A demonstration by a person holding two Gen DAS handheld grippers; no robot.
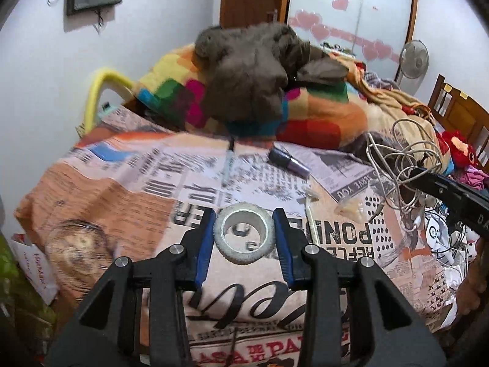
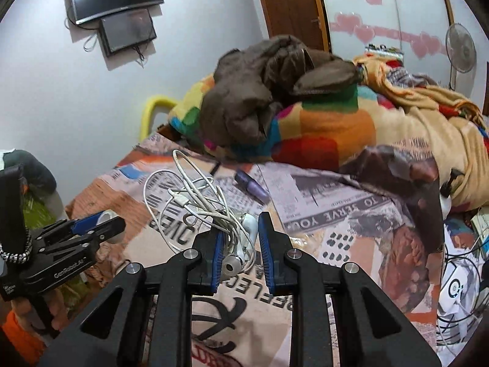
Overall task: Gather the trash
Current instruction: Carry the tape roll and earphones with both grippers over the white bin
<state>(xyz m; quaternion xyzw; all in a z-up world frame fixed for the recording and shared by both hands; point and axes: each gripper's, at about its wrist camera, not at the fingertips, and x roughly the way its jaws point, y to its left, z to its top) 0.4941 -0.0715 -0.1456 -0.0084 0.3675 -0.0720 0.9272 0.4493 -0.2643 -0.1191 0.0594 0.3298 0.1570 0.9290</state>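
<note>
Tape roll (image 1: 243, 236), pale grey w/ a knobbly outer face, sits between the blue pads (image 1: 205, 244) of the left gripper (image 1: 244, 229), both pads pressed on its sides, hole facing the camera, jaws about a third open and clenched on it; it's up off the bed sheet (image 1: 128, 183). In the right wrist view that same gripper (image 2: 101, 223) shows at left edge w/ the roll (image 2: 110, 214) peeking out behind its tips. Right gripper (image 2: 239, 238) has its jaws nearly closed on a tangled white cable (image 2: 189, 195) w/ a small white plug/earbud bit at the pads; the left pad (image 2: 217, 257) touches the bundle, loops stick up & out past the tips, clear of the sheet. From the left view the right gripper's tip (image 1: 414, 173) reaches in from the right edge w/ the cable (image 1: 403, 159) hanging round it. On the newspaper-print sheet, further back: a purple tube (image 1: 288, 161), a clear pen (image 1: 228, 165), a crumpled clear wrapper (image 1: 351, 206) & a thin white stick (image 1: 311, 223) just beside it. Behind them a multicolour blanket (image 1: 311, 113) w/ a brown garment (image 1: 253, 70) heaped on top. More white cables & papers (image 2: 455, 290) lie at the bed's right edge. Fan (image 2: 460, 47) near the wardrobe, two screens (image 2: 116, 0) on the wall.
</note>
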